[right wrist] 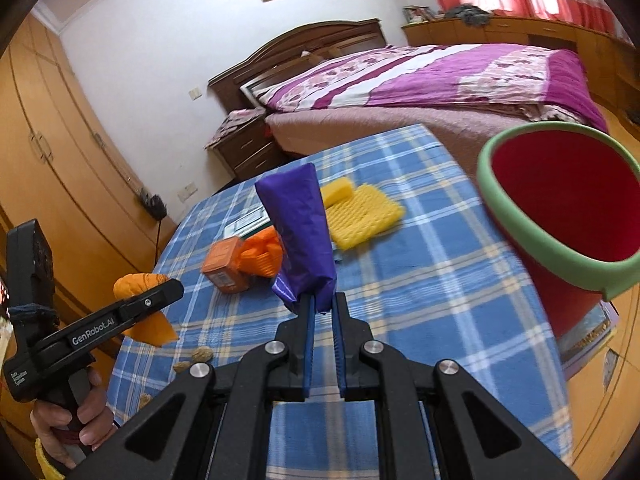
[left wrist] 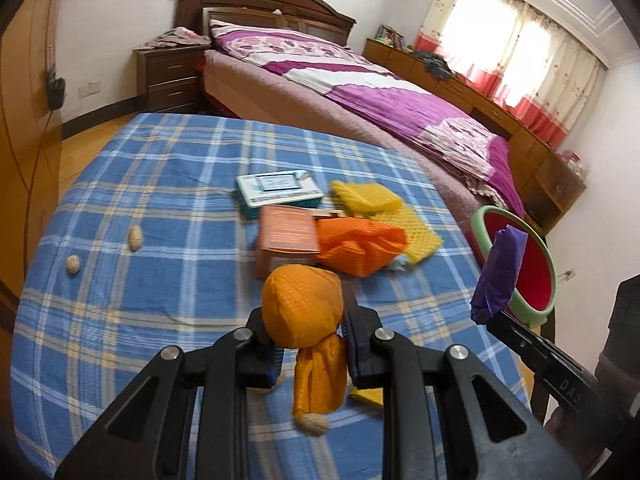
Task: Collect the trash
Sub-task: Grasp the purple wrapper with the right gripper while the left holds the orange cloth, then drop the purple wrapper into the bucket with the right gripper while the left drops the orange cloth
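My left gripper (left wrist: 310, 320) is shut on a crumpled orange wrapper (left wrist: 300, 304) and holds it above the blue plaid table (left wrist: 160, 200); the wrapper also shows in the right wrist view (right wrist: 136, 282). My right gripper (right wrist: 322, 300) is shut on a purple wrapper (right wrist: 300, 236), which stands upright just left of the red bin with a green rim (right wrist: 560, 208). The bin (left wrist: 532, 268) and the purple wrapper (left wrist: 498, 276) show at the right of the left wrist view. On the table lie yellow foam netting (left wrist: 372, 200), an orange wrapper (left wrist: 360, 246), an orange box (left wrist: 286, 236) and a teal box (left wrist: 276, 192).
Peanut shells (left wrist: 136, 238) lie on the table's left side, more near the front (right wrist: 202, 354). A bed with a purple cover (left wrist: 360, 88) stands behind the table. Wooden wardrobes (right wrist: 48, 152) line the left wall.
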Available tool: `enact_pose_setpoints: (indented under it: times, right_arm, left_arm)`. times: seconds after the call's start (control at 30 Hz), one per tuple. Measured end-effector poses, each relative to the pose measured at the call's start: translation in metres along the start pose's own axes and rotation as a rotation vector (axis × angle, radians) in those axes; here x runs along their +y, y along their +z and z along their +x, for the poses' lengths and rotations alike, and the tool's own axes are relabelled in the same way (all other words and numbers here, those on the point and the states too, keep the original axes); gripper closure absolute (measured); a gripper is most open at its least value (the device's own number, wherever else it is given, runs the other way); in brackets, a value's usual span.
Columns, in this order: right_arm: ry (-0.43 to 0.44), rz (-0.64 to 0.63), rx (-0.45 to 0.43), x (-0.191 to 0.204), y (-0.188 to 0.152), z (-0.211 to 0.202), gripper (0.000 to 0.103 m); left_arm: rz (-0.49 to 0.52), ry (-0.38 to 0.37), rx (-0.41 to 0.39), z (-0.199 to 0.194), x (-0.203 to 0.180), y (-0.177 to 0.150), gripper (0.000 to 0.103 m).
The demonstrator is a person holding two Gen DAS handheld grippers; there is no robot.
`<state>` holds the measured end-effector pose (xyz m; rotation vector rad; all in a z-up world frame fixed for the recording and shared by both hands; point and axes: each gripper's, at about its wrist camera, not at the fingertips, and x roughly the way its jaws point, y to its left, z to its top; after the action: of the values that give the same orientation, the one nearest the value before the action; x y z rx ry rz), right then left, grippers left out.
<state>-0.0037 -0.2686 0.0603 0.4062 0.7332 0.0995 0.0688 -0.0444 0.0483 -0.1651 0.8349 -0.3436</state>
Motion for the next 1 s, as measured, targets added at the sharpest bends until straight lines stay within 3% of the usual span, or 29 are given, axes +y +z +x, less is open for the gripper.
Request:
enact_pose_setpoints:
  times: [0.5,1.0]
  right_arm:
    - [-0.125,0.139,-0.115,-0.080,0.012,-0.045,0.093]
    - [-0.273,0.269,-0.182,-0.166,0.016,-0.075,0.092]
  left_arm:
    - [0.177,-0.137,0.089,0.033,-0.105,0.009,0.078]
    - [0.346,-0.227,0.141,0.080,-0.213,0.020,0.078]
